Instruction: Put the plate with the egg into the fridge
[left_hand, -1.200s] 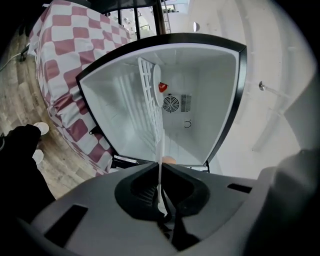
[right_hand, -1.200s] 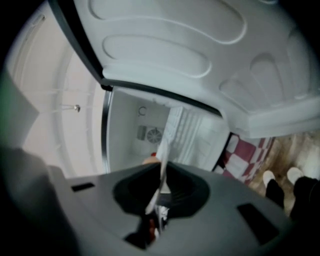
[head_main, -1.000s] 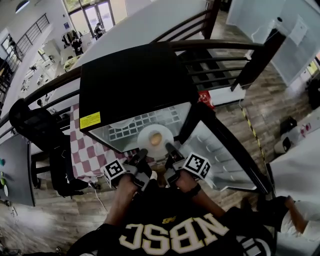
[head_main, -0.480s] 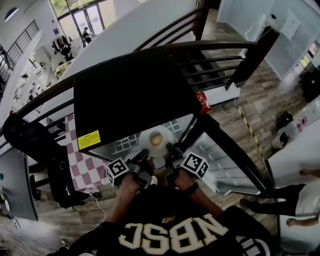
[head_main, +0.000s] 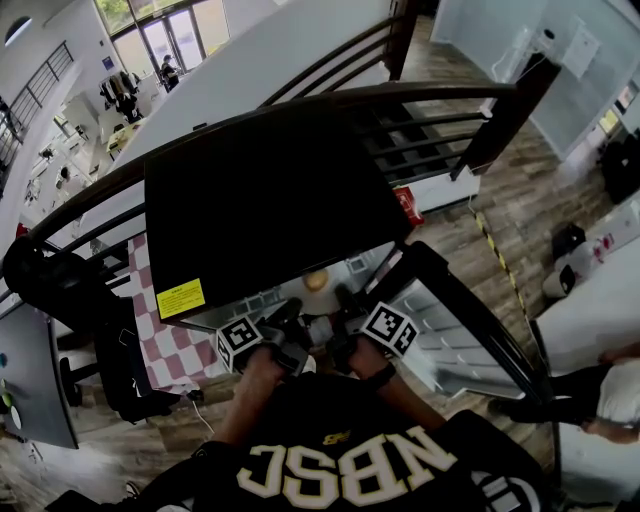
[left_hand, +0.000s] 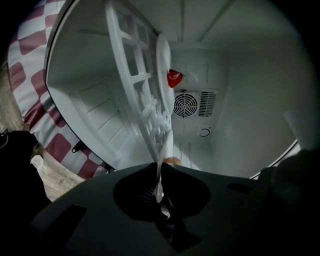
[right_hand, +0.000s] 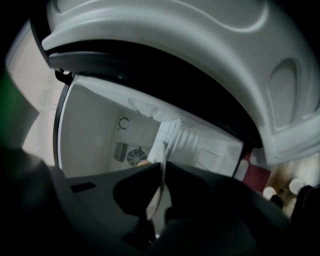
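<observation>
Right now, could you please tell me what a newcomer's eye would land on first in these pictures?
The black fridge fills the middle of the head view, its door swung open to the right. At its mouth, the left claw and right claw each pinch the rim of the white plate carrying the egg. Inside, a round fan grille sits on the back wall, a red item close by.

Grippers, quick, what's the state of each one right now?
Left gripper: closed on the rim of the round white plate.
Right gripper: closed on that plate's rim too.
</observation>
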